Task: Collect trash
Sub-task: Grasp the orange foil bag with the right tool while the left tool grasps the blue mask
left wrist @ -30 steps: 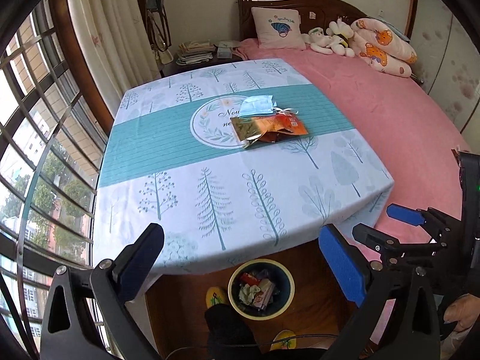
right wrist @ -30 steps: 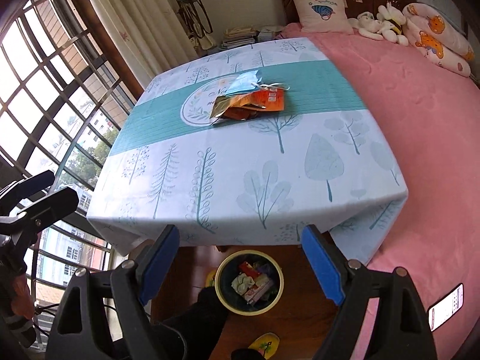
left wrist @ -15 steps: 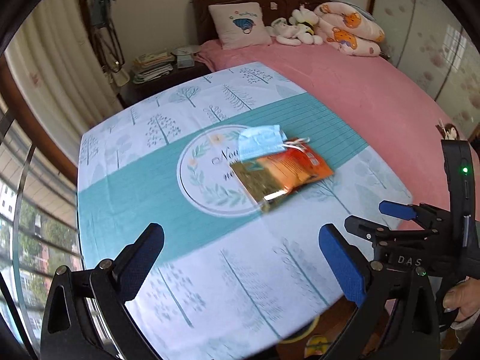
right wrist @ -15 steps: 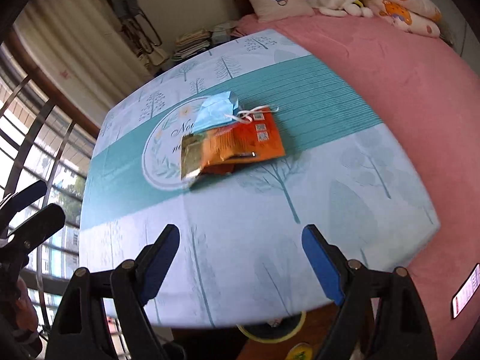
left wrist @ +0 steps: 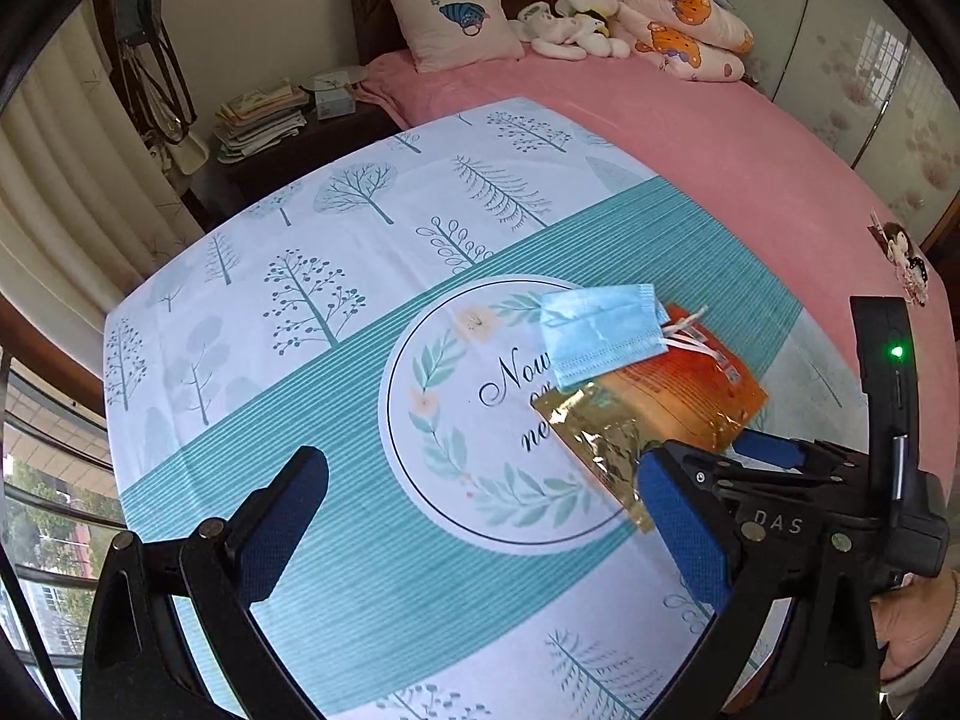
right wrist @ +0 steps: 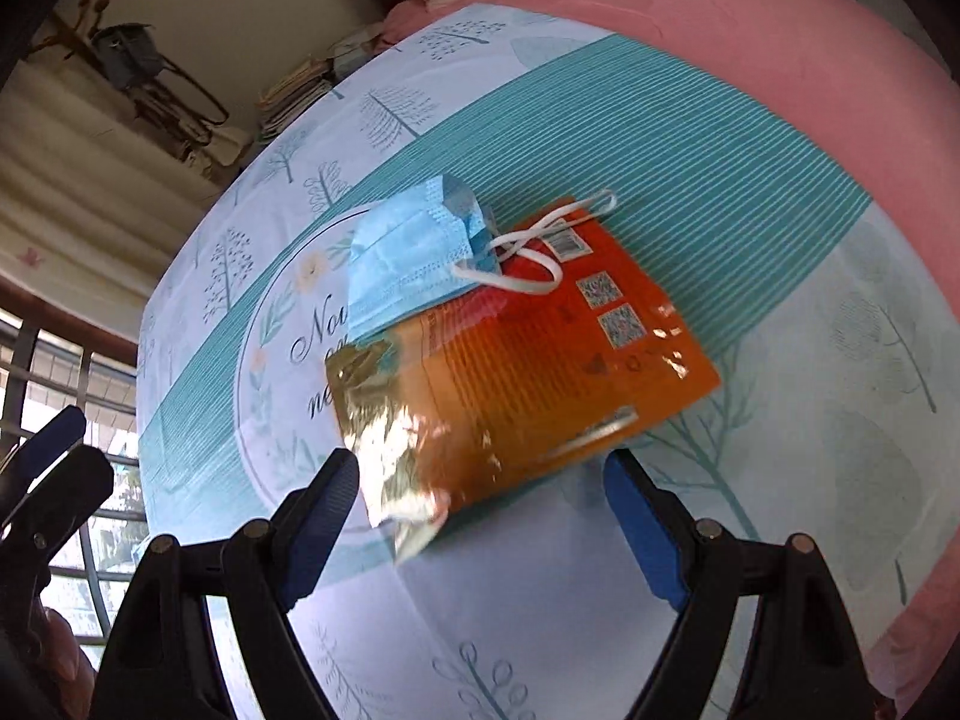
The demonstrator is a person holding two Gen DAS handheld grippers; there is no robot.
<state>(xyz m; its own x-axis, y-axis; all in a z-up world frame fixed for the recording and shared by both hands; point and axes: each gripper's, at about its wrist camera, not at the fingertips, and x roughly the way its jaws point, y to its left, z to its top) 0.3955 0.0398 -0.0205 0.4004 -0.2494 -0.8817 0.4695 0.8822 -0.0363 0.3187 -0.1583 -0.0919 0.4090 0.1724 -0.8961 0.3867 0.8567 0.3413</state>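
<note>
A blue face mask (left wrist: 600,333) with white ear loops lies partly on an orange and gold foil snack wrapper (left wrist: 660,402), near the middle of the table's tree-print cloth (left wrist: 336,372). My left gripper (left wrist: 480,480) is open and empty, just left of the wrapper. One blue finger (left wrist: 771,450) of my right gripper shows at the wrapper's near edge. In the right wrist view, my right gripper (right wrist: 480,468) is open, and the near edge of the wrapper (right wrist: 522,378) reaches in between its fingers. The mask (right wrist: 408,264) lies beyond. The left gripper's fingers (right wrist: 45,441) show at far left.
A pink bed (left wrist: 720,138) with a pillow and plush toys borders the table on the right. A dark nightstand (left wrist: 282,150) with stacked papers stands at the far left corner. A curtain and a barred window (left wrist: 54,468) lie to the left. A hand holds each gripper.
Both grippers have moved forward over the table toward the mask and wrapper, the right one closest. The bin on the floor under the table's near edge has dropped out of view.
</note>
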